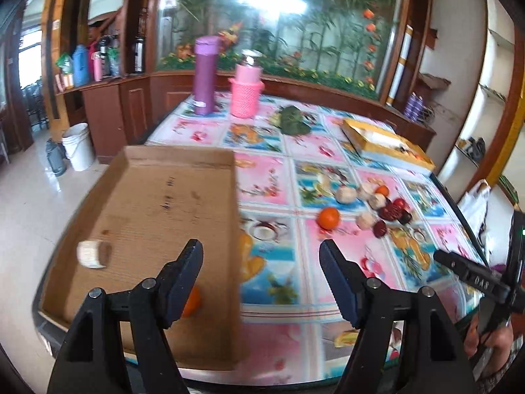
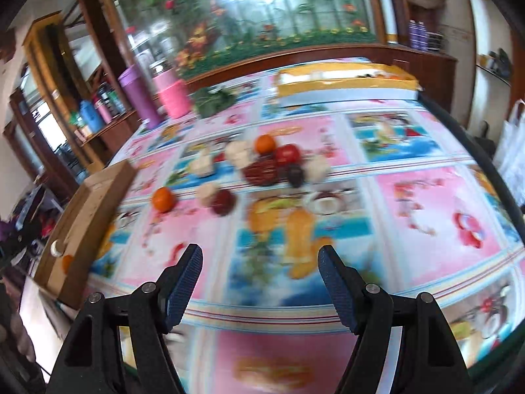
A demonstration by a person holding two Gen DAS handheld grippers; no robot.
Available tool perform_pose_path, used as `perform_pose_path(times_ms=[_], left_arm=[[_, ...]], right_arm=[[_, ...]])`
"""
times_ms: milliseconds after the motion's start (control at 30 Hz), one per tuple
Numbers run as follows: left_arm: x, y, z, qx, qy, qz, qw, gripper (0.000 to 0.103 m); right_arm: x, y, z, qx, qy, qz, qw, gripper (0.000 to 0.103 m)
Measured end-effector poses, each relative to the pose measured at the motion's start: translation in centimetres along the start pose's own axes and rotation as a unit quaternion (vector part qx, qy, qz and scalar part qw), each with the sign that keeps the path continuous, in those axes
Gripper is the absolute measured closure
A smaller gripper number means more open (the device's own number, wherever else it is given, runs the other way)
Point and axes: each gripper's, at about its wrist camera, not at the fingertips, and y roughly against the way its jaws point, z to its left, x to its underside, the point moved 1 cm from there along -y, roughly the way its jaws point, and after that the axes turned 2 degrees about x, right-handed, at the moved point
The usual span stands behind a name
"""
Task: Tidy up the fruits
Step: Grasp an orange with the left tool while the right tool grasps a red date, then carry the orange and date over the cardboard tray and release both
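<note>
Both grippers hang empty, left gripper (image 1: 261, 252) and right gripper (image 2: 261, 257) with jaws released. Fruit pile (image 2: 272, 164) sits mid-bench, two pieces already in the cardboard tray (image 1: 157, 197) at left. The loose tangerine (image 2: 163, 199) could roll if nudged.

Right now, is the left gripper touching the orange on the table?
Apart. The left wrist view shows the left gripper with open fingers and bare tablecloth between it and the orange.
</note>
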Motion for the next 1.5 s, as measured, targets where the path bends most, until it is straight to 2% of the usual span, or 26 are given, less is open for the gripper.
perform_pose_path(times_ms=[100, 233, 400, 533, 567, 633, 733, 800, 900, 1000, 1033, 1067, 1100, 1200, 1500], left_arm=[[0.3, -2.0, -2.4, 0.023, -0.02, 0.024, 0.9992, 0.03], [0.1, -5.3, -5.4, 0.04, -0.043, 0.05, 0.997, 0.03], [-0.9, -9.3, -6.9, 0.053, -0.039, 0.066, 0.9957, 0.03], [-2.2, -12.2, -6.7, 0.052, -0.026, 0.074, 0.9956, 0.031], [-2.5, -12.9, -6.6, 0.052, -0.022, 0.078, 0.9953, 0.032], [-2.8, -13.9, -6.4, 0.057, -0.019, 0.086, 0.9945, 0.044], [-2.9, -15.1, -6.6, 0.063, -0.031, 0.093, 0.9932, 0.053], [-2.8, -15.9, -6.7, 0.066, -0.036, 0.102, 0.992, 0.055], [-2.5, -16.8, -6.4, 0.063, -0.032, 0.108, 0.9916, 0.055], [-2.5, -16.9, -6.5, 0.059, -0.04, 0.102, 0.9922, 0.055], [-2.5, -16.9, -6.7, 0.053, -0.045, 0.1, 0.9925, 0.062], [-2.5, -16.9, -6.8, 0.048, -0.05, 0.099, 0.9927, 0.072], [-2.4, -16.8, -6.9, 0.046, -0.053, 0.099, 0.9926, 0.074], [-2.3, -16.3, -6.6, 0.055, -0.045, 0.101, 0.9924, 0.074], [-2.0, -11.8, -4.1, 0.068, -0.01, 0.073, 0.995, 0.074]], right_arm=[[-0.6, 0.2, -1.9, 0.013, -0.009, -0.003, 1.0, 0.026], [-1.6, -0.7, -2.0, 0.009, -0.002, 0.005, 1.0, 0.026], [-2.1, -3.1, -0.7, -0.007, 0.015, 0.028, 0.999, 0.026], [-2.5, -4.4, 1.1, -0.027, 0.04, 0.037, 0.998, 0.026], [-2.6, -4.7, 1.6, -0.03, 0.049, 0.038, 0.998, 0.026], [-3.0, -5.7, 2.9, -0.036, 0.072, 0.043, 0.996, 0.03], [-3.3, -7.4, 4.2, -0.031, 0.096, 0.057, 0.993, 0.04], [-3.5, -8.4, 4.5, -0.029, 0.103, 0.065, 0.992, 0.045], [-3.8, -9.6, 4.6, -0.029, 0.103, 0.073, 0.992, 0.046], [-4.2, -10.0, 5.1, -0.03, 0.107, 0.07, 0.991, 0.049], [-4.3, -10.1, 5.2, -0.03, 0.109, 0.07, 0.991, 0.052], [-4.3, -10.2, 5.4, -0.03, 0.112, 0.069, 0.991, 0.058], [-4.3, -10.3, 5.6, -0.03, 0.117, 0.069, 0.99, 0.066], [-4.1, -10.2, 6.1, -0.031, 0.122, 0.072, 0.989, 0.079], [-3.4, -8.3, 6.5, -0.036, 0.112, 0.067, 0.991, 0.079]])
